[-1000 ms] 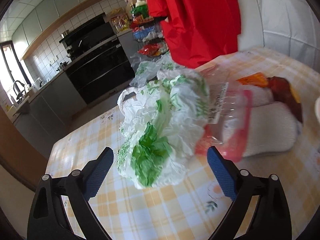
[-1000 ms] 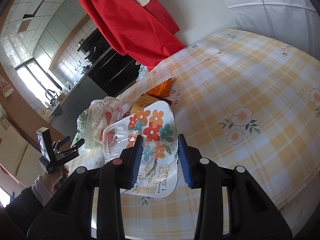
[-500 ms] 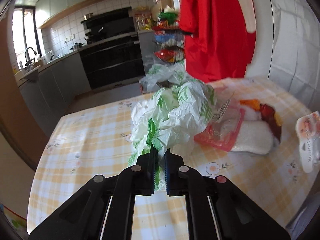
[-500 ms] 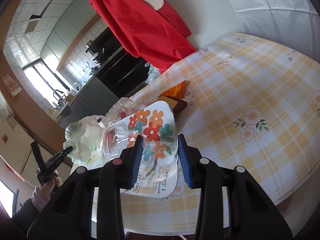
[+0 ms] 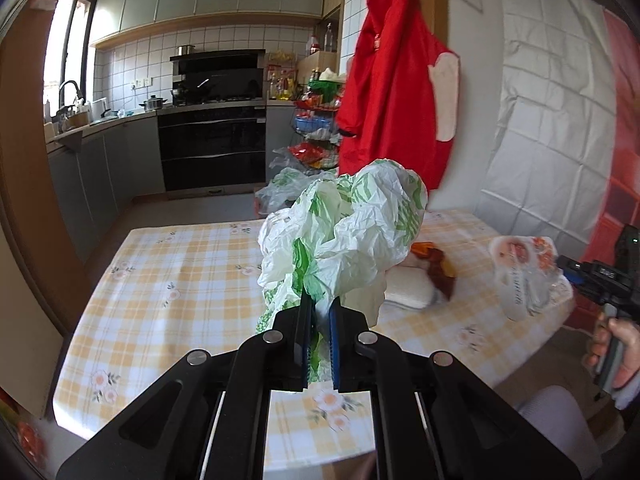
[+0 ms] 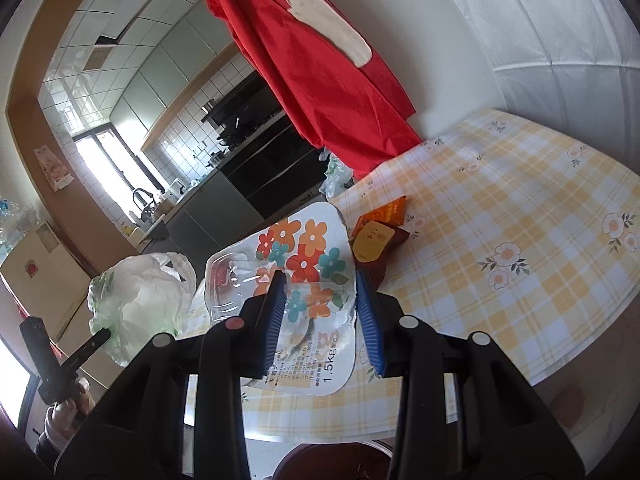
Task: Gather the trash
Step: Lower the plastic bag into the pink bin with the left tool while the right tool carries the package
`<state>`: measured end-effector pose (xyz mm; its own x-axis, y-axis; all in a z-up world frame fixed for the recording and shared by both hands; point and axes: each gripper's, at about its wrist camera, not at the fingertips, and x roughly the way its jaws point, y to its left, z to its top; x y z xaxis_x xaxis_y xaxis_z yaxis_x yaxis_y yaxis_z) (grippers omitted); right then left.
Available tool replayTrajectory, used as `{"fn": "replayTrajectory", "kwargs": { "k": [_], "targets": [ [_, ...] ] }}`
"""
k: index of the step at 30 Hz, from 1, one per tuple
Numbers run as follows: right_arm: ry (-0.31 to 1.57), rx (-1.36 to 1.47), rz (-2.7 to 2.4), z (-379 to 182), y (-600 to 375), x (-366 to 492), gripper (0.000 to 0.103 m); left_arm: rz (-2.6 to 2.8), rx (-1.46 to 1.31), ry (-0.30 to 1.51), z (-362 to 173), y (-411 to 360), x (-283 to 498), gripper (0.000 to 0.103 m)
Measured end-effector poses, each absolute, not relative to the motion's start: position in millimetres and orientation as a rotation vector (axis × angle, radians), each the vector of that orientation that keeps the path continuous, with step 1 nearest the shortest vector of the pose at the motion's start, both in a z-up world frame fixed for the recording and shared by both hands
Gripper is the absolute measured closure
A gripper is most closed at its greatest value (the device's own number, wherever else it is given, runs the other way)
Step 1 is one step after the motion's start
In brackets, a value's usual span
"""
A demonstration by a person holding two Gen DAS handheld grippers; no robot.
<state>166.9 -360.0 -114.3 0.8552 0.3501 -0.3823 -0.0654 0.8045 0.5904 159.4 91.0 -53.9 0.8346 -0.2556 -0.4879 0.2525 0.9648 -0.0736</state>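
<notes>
Though crumpled, bag [image 5: 344,236] upright-ish

Clearance over the table [image 5: 168,280]

Left and near checked surface lies bare and passable. Far right corner is obstructed by orange wrappers [image 6: 380,228]; a red apron [image 5: 392,112] hangs beyond the far edge.

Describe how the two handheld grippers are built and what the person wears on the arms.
Both the left gripper and the right gripper are matte black, angular frames with silver round rivets at the joints. Their fingers carry ribbed blue pads. The right gripper has one red rivet. A dark sleeve with a pale cuff shows at the left wrist.
</notes>
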Motion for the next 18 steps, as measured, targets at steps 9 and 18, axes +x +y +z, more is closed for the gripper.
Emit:
{"fn": "replayTrajectory", "kwargs": {
  "k": [9, 18],
  "targets": [
    [0.441, 0.597, 0.233, -92.7, -364.0, 123.9, 0.065, -0.429, -0.023, 0.548, -47.4, 56.8, 71.4, 0.096],
    [0.402, 0.590, 0.246, -80.0, -364.3, 91.1, 0.065, -0.539, -0.025, 0.720, -101.6, 28.1, 21.9, 0.095]
  ]
}}
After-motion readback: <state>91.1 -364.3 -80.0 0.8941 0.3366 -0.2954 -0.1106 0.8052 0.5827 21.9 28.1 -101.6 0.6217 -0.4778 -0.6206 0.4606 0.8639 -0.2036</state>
